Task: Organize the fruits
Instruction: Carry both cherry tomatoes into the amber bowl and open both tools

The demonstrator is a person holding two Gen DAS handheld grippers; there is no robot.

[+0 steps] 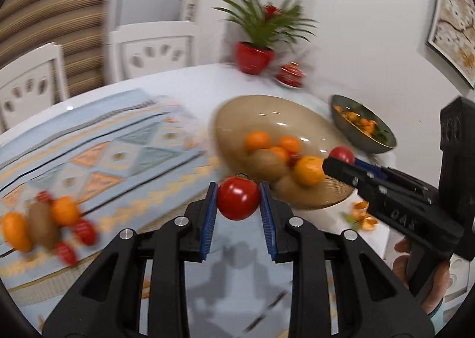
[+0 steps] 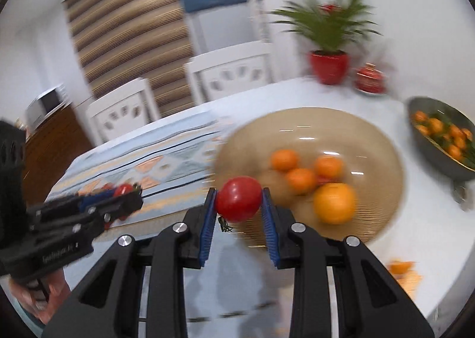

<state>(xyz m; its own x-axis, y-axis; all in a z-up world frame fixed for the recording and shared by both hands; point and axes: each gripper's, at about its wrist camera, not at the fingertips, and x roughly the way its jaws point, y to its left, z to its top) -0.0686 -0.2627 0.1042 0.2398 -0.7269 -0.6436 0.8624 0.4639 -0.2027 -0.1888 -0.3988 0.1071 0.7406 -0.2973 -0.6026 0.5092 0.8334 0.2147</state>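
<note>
Clamped between the blue ribbed pads of the left gripper [image 1: 239,200] is a glossy red tomato with a green stem [image 1: 238,198], held above the pale worktop [image 1: 190,85] just short of the wide tan ribbed glass bowl [image 1: 237,112]. Likewise the right gripper [image 2: 239,204] pinches a second round red tomato [image 2: 239,199], stem down, near that bowl's front rim. Several oranges [image 2: 334,203] and brownish kiwis already sit in the bowl; more fruit lies in a blurred cluster on the patterned blue-and-orange placemat [image 1: 118,157]. Both tomatoes appear to be mid-carry toward the bowl. Next, each likely needs moving over the bowl's open side, lowering close to the pile, then a gentle release so neither rolls out or bruises.
</note>
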